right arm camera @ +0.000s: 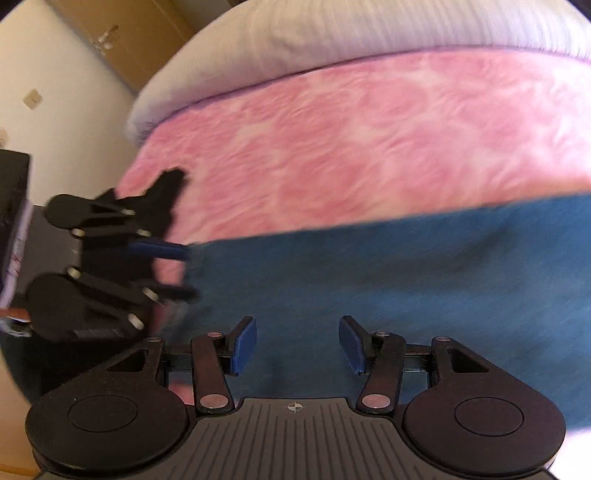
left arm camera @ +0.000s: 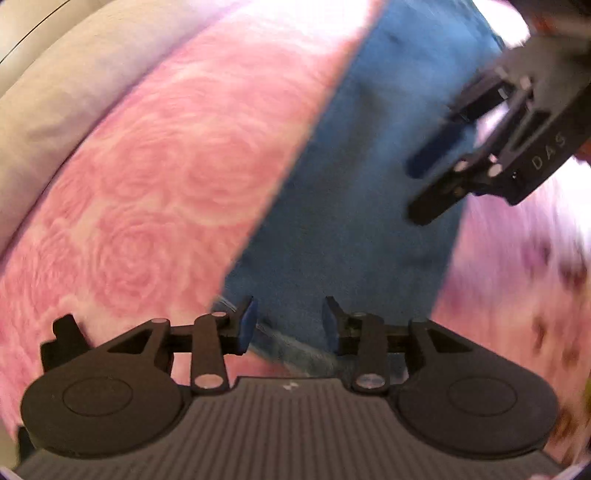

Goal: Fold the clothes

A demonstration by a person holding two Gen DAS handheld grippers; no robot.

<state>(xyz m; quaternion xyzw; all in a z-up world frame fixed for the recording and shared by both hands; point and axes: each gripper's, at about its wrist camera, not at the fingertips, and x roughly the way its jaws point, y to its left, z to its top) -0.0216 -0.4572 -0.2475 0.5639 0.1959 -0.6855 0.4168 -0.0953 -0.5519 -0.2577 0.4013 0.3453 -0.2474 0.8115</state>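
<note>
A: What do we have under us?

B: We see a blue garment (left arm camera: 343,206) lying flat on a pink blanket (left arm camera: 155,192) with a rose pattern. Beyond the blanket's far edge sits a pale pillow (right arm camera: 332,33).

A: And our left gripper (left arm camera: 289,325)?

B: In the left wrist view its fingers are spread, blue pads facing each other across a gap, nothing between them. The garment's hemmed edge (left arm camera: 295,347) lies just below that gap. We cannot tell whether the pads touch the cloth.

A: Does the other camera agree?

B: Yes. From the right wrist view we see the left gripper at the garment's left end, with its two fingers apart, one above and one below the edge of the cloth. Motion blur hides whether they grip it.

A: Our right gripper (right arm camera: 297,343)?

B: Also spread wide, blue pads (right arm camera: 243,343) well apart, with bare blue cloth showing between them. From the left wrist view it comes in at the upper right over the garment's far side, fingers parted there too.

A: Anything else in sight?

B: A cream wall (right arm camera: 70,122) with a small switch plate (right arm camera: 32,99), and a wooden cabinet (right arm camera: 129,33) in the corner behind the pillow. Both views are smeared by motion
</note>
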